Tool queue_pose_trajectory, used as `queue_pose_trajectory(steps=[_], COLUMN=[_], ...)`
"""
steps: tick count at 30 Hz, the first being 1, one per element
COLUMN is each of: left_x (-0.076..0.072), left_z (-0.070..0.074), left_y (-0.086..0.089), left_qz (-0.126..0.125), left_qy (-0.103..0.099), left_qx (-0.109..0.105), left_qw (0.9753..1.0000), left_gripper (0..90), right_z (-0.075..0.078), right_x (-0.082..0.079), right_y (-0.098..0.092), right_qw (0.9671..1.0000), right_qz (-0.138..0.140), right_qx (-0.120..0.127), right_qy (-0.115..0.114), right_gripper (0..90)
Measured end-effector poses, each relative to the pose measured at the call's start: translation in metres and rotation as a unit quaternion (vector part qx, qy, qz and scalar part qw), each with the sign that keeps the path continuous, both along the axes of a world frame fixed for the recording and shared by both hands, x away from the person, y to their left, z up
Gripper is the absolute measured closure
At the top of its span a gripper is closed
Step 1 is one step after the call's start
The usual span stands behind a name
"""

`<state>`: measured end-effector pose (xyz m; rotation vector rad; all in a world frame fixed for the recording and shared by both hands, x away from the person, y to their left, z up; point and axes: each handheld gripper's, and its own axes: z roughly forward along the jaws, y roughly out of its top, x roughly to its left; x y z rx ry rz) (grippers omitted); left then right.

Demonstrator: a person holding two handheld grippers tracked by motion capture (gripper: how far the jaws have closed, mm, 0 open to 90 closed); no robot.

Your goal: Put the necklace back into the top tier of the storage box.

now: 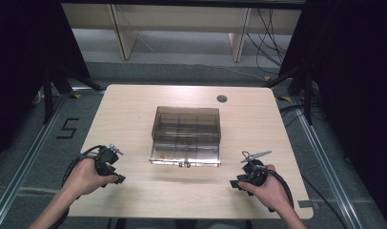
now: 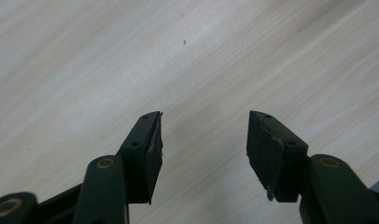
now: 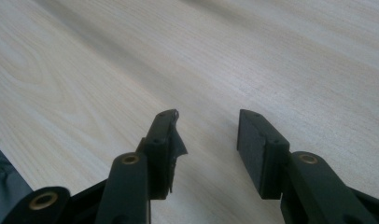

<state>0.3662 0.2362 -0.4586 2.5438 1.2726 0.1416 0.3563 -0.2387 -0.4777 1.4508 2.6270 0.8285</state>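
A smoky clear compartment box sits at the middle of the worktop, its lid raised toward the far edge and a small orange item visible in its near left compartment. The left hand-held gripper rests near the worktop's near left corner, and its own view shows the jaws spread with bare wood between them. The right hand-held gripper lies near the near right corner, jaws likewise apart and empty, both well apart from the box.
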Motion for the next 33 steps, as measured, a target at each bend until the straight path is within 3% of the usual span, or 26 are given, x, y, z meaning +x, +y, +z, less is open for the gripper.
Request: queue_pose_trajectory(steps=[5, 12, 15, 16, 17, 18, 19, 24, 27, 28, 29, 31, 33], left_x=[-0.011, -0.022, -0.025, -0.026, -0.026, -0.027, -0.026, -0.025, -0.026, -0.026, -0.025, -0.025, -0.024], left_z=[-0.012, -0.025, -0.027, -0.029, -0.027, -0.029, -0.026, -0.030, -0.032, -0.031, -0.032, -0.033, -0.033], left_y=[0.008, 0.012, 0.014, 0.013, 0.016, 0.015, 0.017, 0.014, 0.013, 0.012, 0.012, 0.011, 0.011], left_qz=[0.019, 0.039, 0.040, 0.053, 0.043, 0.060, 0.050, 0.061, 0.056, 0.055, 0.051, 0.058, 0.057], left_qy=[-0.018, -0.056, -0.061, -0.074, -0.071, -0.091, -0.075, -0.093, -0.093, -0.087, -0.087, -0.094, -0.092], left_qx=[0.003, -0.013, -0.023, -0.031, -0.026, -0.037, -0.026, -0.049, -0.056, -0.049, -0.054, -0.056, -0.059], left_qw=[0.9997, 0.9976, 0.9971, 0.9954, 0.9962, 0.9934, 0.9956, 0.9926, 0.9925, 0.9935, 0.9934, 0.9923, 0.9924], left_gripper=[41.5, 39.1, 38.6, 38.6, 38.7, 38.8, 38.8, 38.8, 38.8, 38.8, 38.8, 38.8, 38.8], right_z=[0.000, -0.001, 0.000, 0.000, 0.001, 0.001, 0.001, 0.001, -0.001, -0.001, 0.000, 0.001, 0.001], right_x=[0.000, 0.000, 0.000, 0.000, -0.001, 0.000, 0.000, -0.001, 0.000, 0.001, 0.000, -0.001, -0.001], right_y=[0.000, 0.000, 0.000, 0.000, 0.000, 0.000, 0.000, 0.000, 0.000, 0.000, 0.001, 0.002, 0.003], right_qw=[1.0000, 1.0000, 1.0000, 1.0000, 0.9999, 0.9999, 0.9999, 1.0000, 1.0000, 1.0000, 0.9999, 1.0000, 0.9997], right_qz=[-0.005, -0.006, -0.004, -0.004, -0.008, -0.009, -0.010, -0.006, -0.006, 0.002, -0.011, -0.007, -0.020], right_qx=[-0.003, -0.003, -0.003, -0.002, -0.002, -0.001, -0.001, 0.002, -0.004, -0.002, -0.005, -0.001, -0.009], right_qy=[0.001, 0.001, 0.001, 0.000, 0.006, 0.011, 0.009, 0.004, 0.001, -0.003, -0.005, -0.003, 0.002], right_gripper=[57.9, 57.9, 57.9, 57.8, 57.8, 57.8, 57.8, 57.6, 57.5, 57.5, 57.5, 57.3, 57.2])
